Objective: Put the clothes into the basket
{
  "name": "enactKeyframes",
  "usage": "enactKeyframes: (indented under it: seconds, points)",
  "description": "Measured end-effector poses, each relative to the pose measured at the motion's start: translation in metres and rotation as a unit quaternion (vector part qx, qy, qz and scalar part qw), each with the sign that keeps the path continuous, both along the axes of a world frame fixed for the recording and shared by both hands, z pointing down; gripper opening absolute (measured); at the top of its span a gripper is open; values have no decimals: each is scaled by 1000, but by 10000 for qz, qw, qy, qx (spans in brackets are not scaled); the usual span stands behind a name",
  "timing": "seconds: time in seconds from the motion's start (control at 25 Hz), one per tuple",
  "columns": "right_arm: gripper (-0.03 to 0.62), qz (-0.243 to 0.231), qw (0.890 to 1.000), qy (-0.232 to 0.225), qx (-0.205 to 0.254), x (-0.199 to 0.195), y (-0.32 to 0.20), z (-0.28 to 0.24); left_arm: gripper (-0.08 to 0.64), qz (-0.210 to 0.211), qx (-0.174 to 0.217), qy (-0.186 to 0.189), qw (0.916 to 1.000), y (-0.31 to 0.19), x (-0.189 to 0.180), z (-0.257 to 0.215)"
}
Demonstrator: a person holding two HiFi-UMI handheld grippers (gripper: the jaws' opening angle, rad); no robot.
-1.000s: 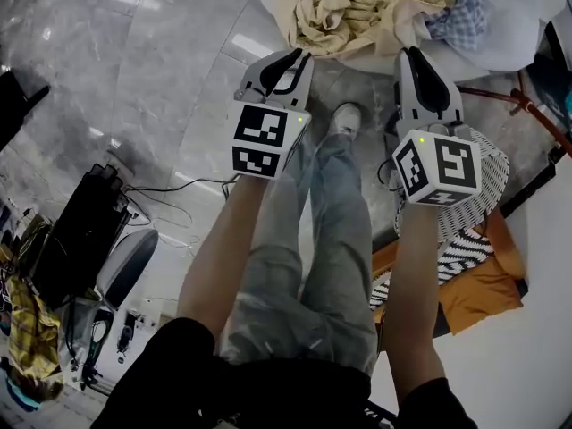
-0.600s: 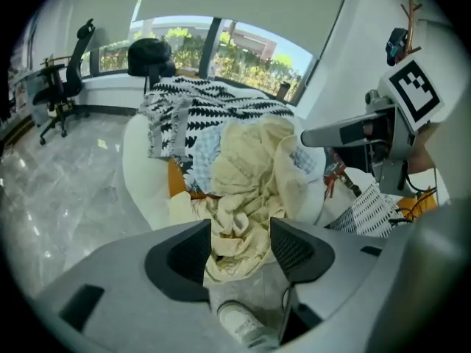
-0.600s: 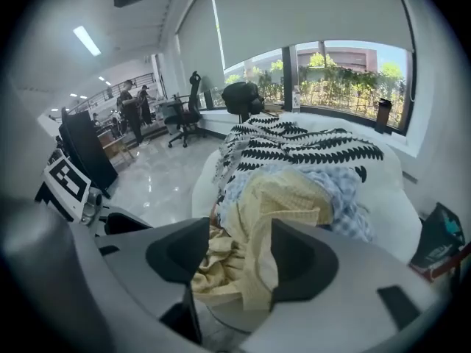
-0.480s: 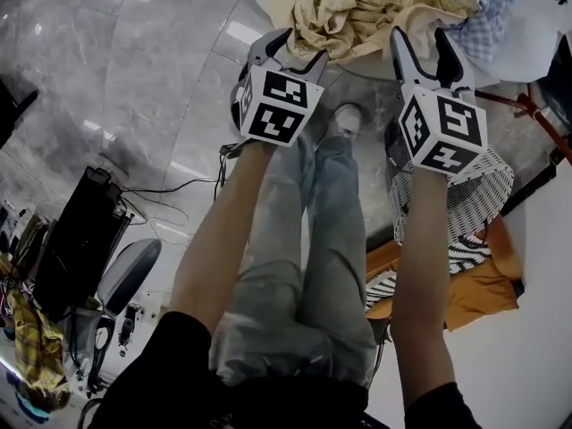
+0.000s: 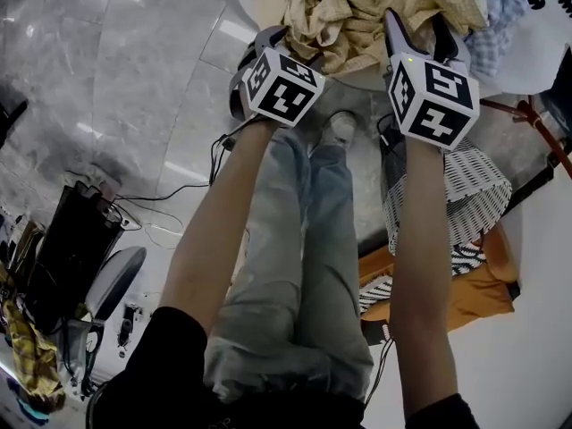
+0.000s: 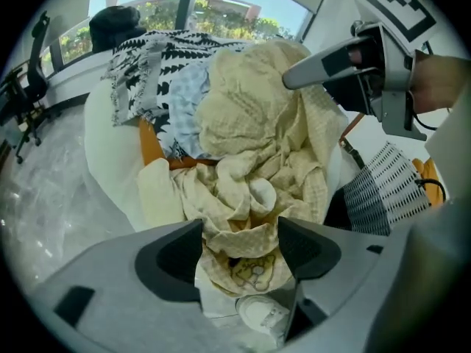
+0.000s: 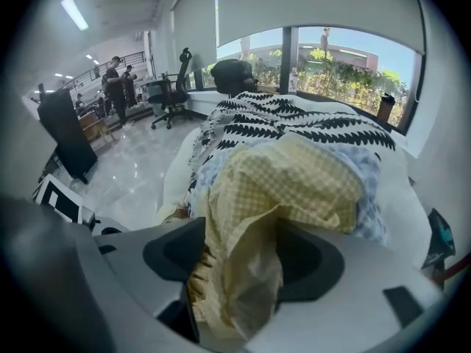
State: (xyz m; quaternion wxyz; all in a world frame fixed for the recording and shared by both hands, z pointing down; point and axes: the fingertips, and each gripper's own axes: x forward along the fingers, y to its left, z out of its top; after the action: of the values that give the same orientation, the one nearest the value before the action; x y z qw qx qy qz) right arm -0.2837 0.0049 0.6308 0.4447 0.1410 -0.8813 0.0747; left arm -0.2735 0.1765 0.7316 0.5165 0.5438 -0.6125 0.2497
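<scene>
Left gripper [image 6: 239, 243]: jaws wide apart, having just been opening. It points steeply down onto the front of the clothes pile. A crumpled fold of the yellow checked cloth [image 6: 257, 131] lies in the gap; the pads are not pressing on it, so the gripper is released. Below the gap, the toe of a white shoe [image 6: 262, 316] shows on the floor.

Right gripper [image 7: 239, 259]: jaws also spread, just opened. A hanging fold of the same yellow cloth fills the space between the pads and brushes them, but it is loose, not clamped.

Clothes pile: heaped on a white rounded cushion [image 7: 397, 212], not in the basket. The yellow cloth is on top and in front. A pale blue checked garment [image 6: 188, 105] lies behind it, and a black-and-white leaf-print garment [image 7: 294, 123] is at the back.

Basket [image 5: 465, 195]: white and slatted, on the grey marble floor [image 5: 134, 79] to the person's right, below the right forearm and near the pile but apart from it. An orange cloth [image 5: 487, 293] and a black-and-white striped piece [image 5: 402, 289] lie just beside it. Whether either one touches the basket cannot be told.
</scene>
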Motion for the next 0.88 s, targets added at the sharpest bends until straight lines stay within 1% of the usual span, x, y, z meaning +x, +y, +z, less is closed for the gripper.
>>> enactKeyframes:
  seconds: [0.2,0.44,0.48,0.56,0.64,0.76,0.8,0.88]
  points:
    - [264,-69,9998,135,98,-9,4,31,293,469,-147,-220,9985,-8,10,33]
    - [258,-113,9973,507,523,1,-13,40,293,534,-277,-281,9978,-19,10,48]
    - [221,-100,9969,553,550,2,-16,40,293,555,-298,-285,9976,-20,9,49]
    - [114,-41,9966,627,528,6,-21,40,293,573,-318,-251,9975,-23,7,49]
    - [70,47,9973,643,359,11,-21,43,283,548,-329,-172,9978,-22,4,48]
    - [49,242,9982,550,-3,21,-8,41,142,450,-314,-92,9985,-9,4,41]
    - [46,311,9983,489,-110,24,-4,37,119,376,-290,-57,9989,-4,3,36]
    - [43,414,9982,337,-281,27,3,23,102,126,-195,30,9997,5,-2,19]
